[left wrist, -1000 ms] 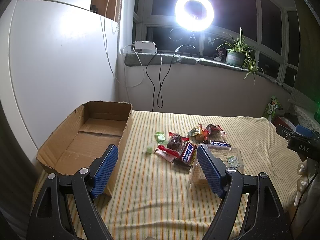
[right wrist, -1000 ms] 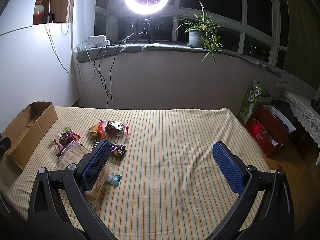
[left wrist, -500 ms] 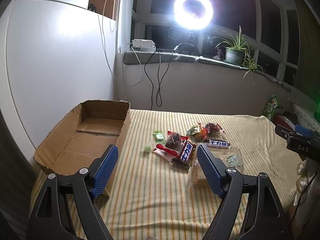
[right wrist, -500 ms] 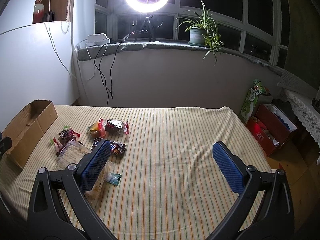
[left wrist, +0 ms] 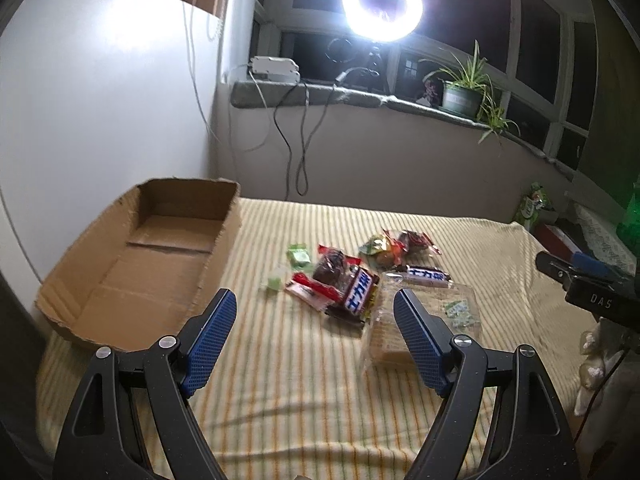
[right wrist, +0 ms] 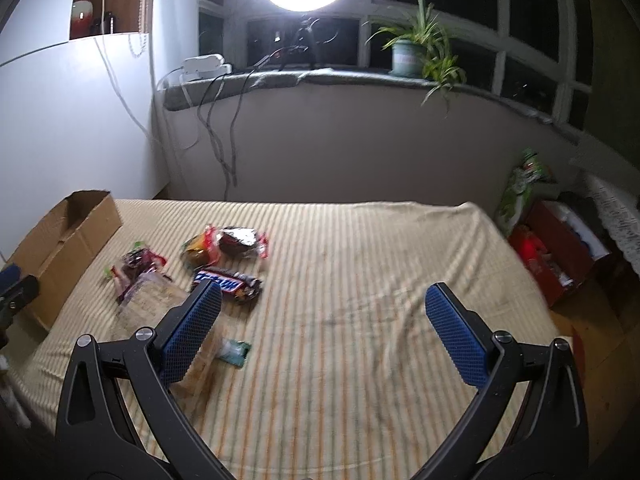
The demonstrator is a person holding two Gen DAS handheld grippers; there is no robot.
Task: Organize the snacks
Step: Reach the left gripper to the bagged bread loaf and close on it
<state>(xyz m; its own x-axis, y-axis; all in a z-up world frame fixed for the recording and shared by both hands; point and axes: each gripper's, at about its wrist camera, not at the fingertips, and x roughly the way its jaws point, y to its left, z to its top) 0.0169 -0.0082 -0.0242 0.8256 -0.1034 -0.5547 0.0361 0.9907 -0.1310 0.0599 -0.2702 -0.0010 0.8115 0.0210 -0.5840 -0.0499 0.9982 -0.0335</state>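
Both the left gripper (left wrist: 314,328) and the right gripper (right wrist: 322,316) hover with fingers spread wide and empty over the yellow striped cloth (left wrist: 304,396) — nothing is gripped. The wrapped snacks (left wrist: 352,280) lie heaped just right of the open, shallow brown cardboard box (left wrist: 132,264). The wrappers overlap, so a pinch could drag a neighbour along or slip on crinkly film — and the soft cloth may bunch up underneath.

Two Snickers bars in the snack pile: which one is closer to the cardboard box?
The Snickers bar lying tilted in the pile's middle, beside the red wrappers. The other Snickers bar lies flat, farther from the cardboard box, above the clear bread bag.
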